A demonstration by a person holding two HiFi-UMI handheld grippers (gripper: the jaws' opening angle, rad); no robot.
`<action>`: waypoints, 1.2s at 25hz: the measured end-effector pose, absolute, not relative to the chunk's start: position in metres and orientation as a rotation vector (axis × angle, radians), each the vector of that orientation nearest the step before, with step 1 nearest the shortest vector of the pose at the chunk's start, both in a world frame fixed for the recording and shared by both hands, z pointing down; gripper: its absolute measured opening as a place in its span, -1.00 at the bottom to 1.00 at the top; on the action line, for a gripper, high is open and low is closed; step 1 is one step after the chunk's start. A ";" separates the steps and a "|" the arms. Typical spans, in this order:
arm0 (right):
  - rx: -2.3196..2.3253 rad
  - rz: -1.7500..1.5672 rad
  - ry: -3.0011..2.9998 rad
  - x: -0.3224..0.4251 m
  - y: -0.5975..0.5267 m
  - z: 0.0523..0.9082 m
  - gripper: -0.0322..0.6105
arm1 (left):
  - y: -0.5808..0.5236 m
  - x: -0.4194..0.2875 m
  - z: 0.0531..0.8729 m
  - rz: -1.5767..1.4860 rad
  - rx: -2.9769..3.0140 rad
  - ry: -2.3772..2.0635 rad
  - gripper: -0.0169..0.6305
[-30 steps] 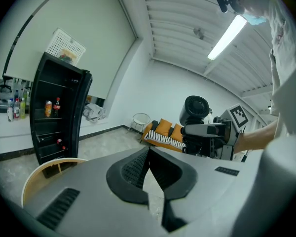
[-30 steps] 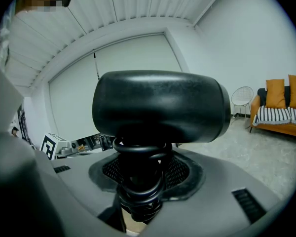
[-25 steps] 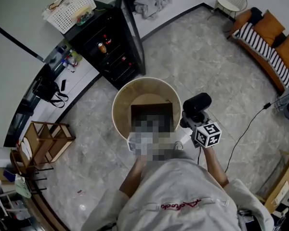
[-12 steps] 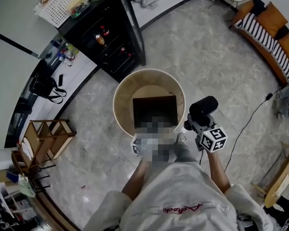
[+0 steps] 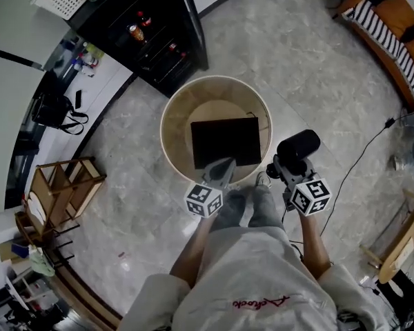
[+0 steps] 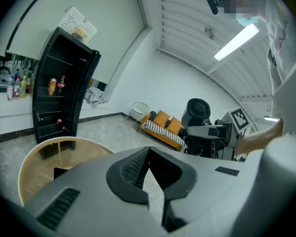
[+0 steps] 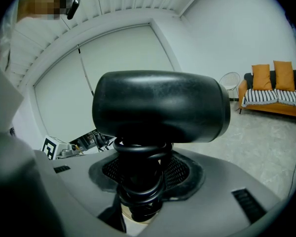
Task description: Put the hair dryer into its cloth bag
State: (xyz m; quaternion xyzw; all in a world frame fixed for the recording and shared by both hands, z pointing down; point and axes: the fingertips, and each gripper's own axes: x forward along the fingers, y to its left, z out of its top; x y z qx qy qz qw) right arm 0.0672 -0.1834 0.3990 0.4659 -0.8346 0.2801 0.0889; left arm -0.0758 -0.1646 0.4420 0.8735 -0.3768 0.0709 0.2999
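A black cloth bag (image 5: 224, 142) lies flat on a round wooden table (image 5: 174, 112). My right gripper (image 5: 284, 171) is shut on the handle of a black hair dryer (image 5: 298, 145), held upright just off the table's right rim. In the right gripper view the dryer's head (image 7: 160, 106) stands above the jaws, its cord coiled round the handle between the pads (image 7: 180, 169). My left gripper (image 5: 225, 163) is shut and empty, its tips over the table's near rim beside the bag. The left gripper view shows its jaws closed together (image 6: 149, 154), and the dryer (image 6: 197, 113) at the right.
A black open cabinet (image 5: 152, 33) with bottles stands beyond the table. A wooden rack (image 5: 62, 192) is at the left, a sofa with orange cushions (image 5: 393, 19) at the far right, and a cable (image 5: 359, 164) runs across the floor. The person's feet (image 5: 252, 202) are at the table's near side.
Both grippers have sunk and come nearer the table's near rim. The left gripper's jaws now show over the rim by the bag. The dryer stays in the right gripper.
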 end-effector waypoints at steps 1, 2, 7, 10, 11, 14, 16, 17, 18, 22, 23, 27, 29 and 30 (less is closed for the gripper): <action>1.389 0.835 -2.481 0.068 -0.187 0.404 -0.28 | -0.170 -0.076 0.445 0.190 2.322 -0.999 -0.86; 1.392 0.841 -2.475 0.070 -0.189 0.410 -0.28 | -0.174 -0.076 0.450 0.196 2.322 -0.995 -0.86; 1.403 0.922 -2.413 0.074 -0.178 0.448 -0.28 | -0.165 -0.075 0.483 0.245 2.283 -0.946 -0.85; 1.417 0.960 -2.395 0.078 -0.177 0.476 -0.28 | -0.166 -0.070 0.507 0.254 2.279 -0.928 -0.85; 1.418 0.983 -2.383 0.079 -0.171 0.486 -0.28 | -0.162 -0.069 0.516 0.262 2.271 -0.919 -0.85; 1.405 1.035 -2.349 0.082 -0.156 0.517 -0.28 | -0.152 -0.064 0.541 0.278 2.247 -0.905 -0.85; 1.394 1.052 -2.340 0.085 -0.150 0.536 -0.28 | -0.150 -0.060 0.559 0.277 2.236 -0.904 -0.85; 1.389 1.062 -2.335 0.085 -0.145 0.545 -0.28 | -0.147 -0.058 0.569 0.281 2.228 -0.902 -0.85; 1.383 1.072 -2.334 0.086 -0.141 0.554 -0.28 | -0.144 -0.057 0.579 0.287 2.221 -0.900 -0.85; 1.360 1.116 -2.332 0.088 -0.126 0.586 -0.28 | -0.132 -0.049 0.617 0.320 2.200 -0.895 -0.85; 1.350 1.121 -2.327 0.089 -0.122 0.594 -0.28 | -0.129 -0.047 0.626 0.325 2.194 -0.893 -0.85; 1.321 1.158 -2.309 0.089 -0.102 0.626 -0.28 | -0.113 -0.044 0.659 0.353 2.171 -0.889 -0.85; 1.299 1.181 -2.310 0.087 -0.092 0.640 -0.28 | -0.105 -0.045 0.676 0.375 2.154 -0.896 -0.85; 1.290 1.191 -2.306 0.088 -0.088 0.647 -0.28 | -0.103 -0.044 0.683 0.379 2.144 -0.903 -0.85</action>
